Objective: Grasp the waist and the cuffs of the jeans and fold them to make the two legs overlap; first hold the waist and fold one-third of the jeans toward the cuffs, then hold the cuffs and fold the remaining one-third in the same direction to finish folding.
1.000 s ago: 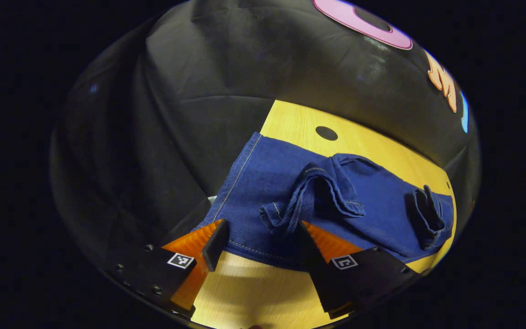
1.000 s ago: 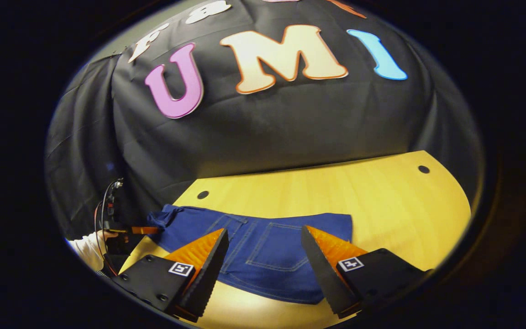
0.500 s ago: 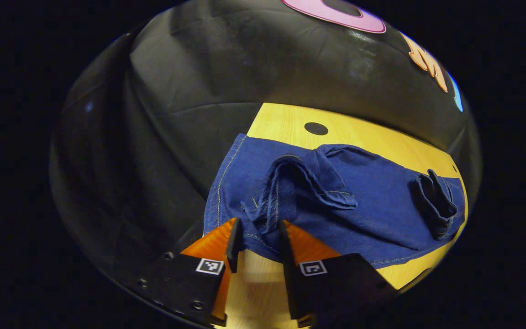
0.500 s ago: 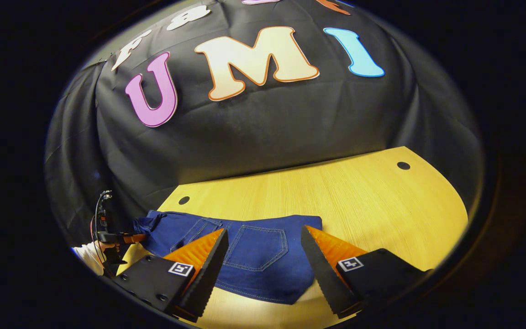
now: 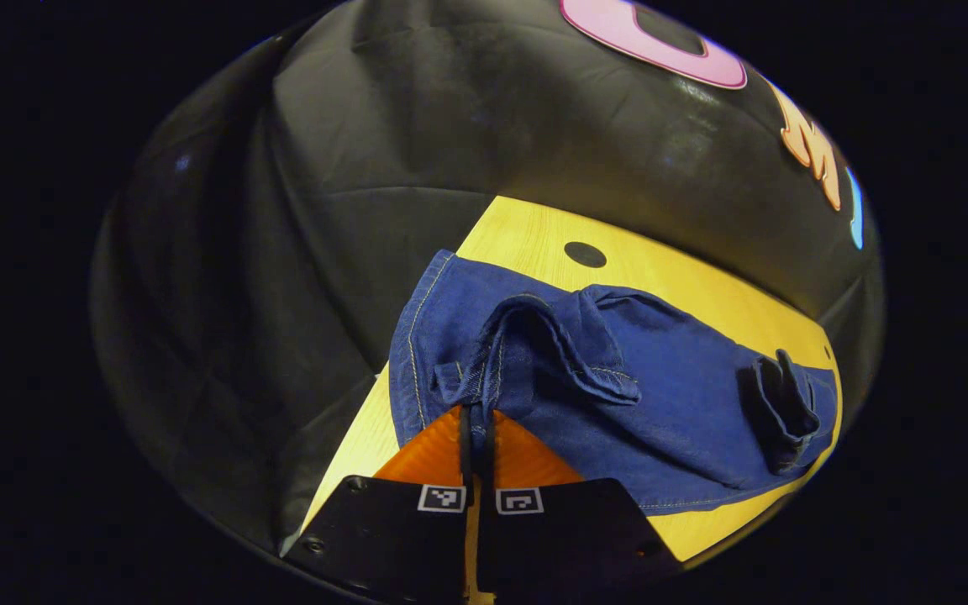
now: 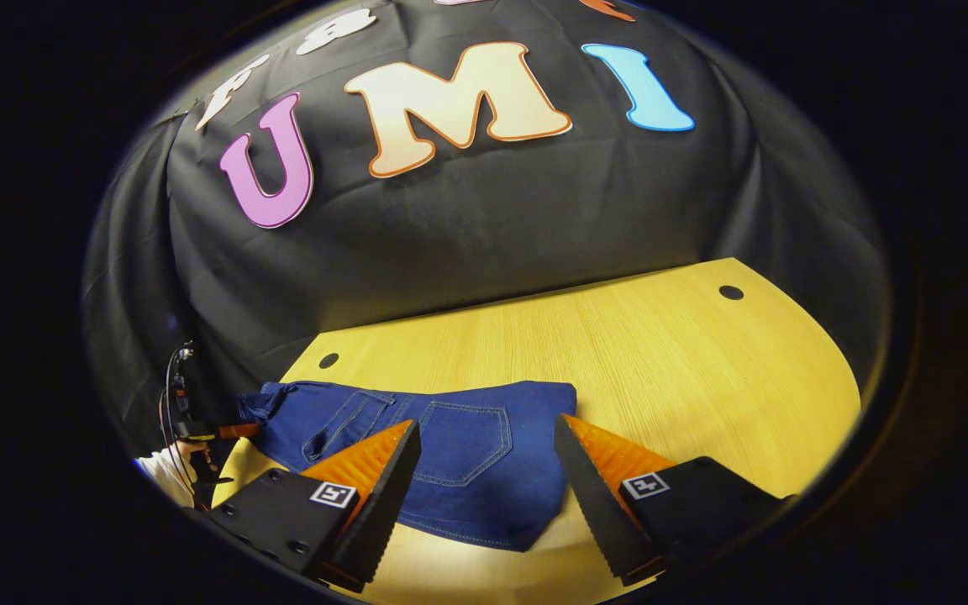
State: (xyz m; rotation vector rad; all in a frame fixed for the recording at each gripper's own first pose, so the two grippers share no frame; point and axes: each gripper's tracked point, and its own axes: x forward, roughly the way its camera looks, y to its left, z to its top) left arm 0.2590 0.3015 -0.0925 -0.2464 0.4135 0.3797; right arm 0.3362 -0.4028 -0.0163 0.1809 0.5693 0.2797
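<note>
Dark blue jeans (image 5: 618,395) lie folded on the yellow wooden table (image 5: 534,231), with a rumpled cuff (image 5: 518,344) raised at their near end. In the left gripper view my left gripper (image 5: 477,424) is shut on that cuff's near edge. The right gripper view shows the jeans (image 6: 450,454) from the pocket side, lying flat. My right gripper (image 6: 488,470) hovers open over the pocket end, with nothing between its fingers. Far left in that view, a hand holds the left gripper (image 6: 232,431) at the jeans' other end.
The table (image 6: 618,353) stretches wide to the right of the jeans, with round dark holes (image 6: 731,292) near its back edge. Black cloth walls close in behind and at the left. The table's left edge runs just beside the cuff end.
My left gripper moved in and shut on the raised cuff; it was wide open a second ago. The right gripper stayed open and drifted slightly, so the jeans sit more to the left in its view.
</note>
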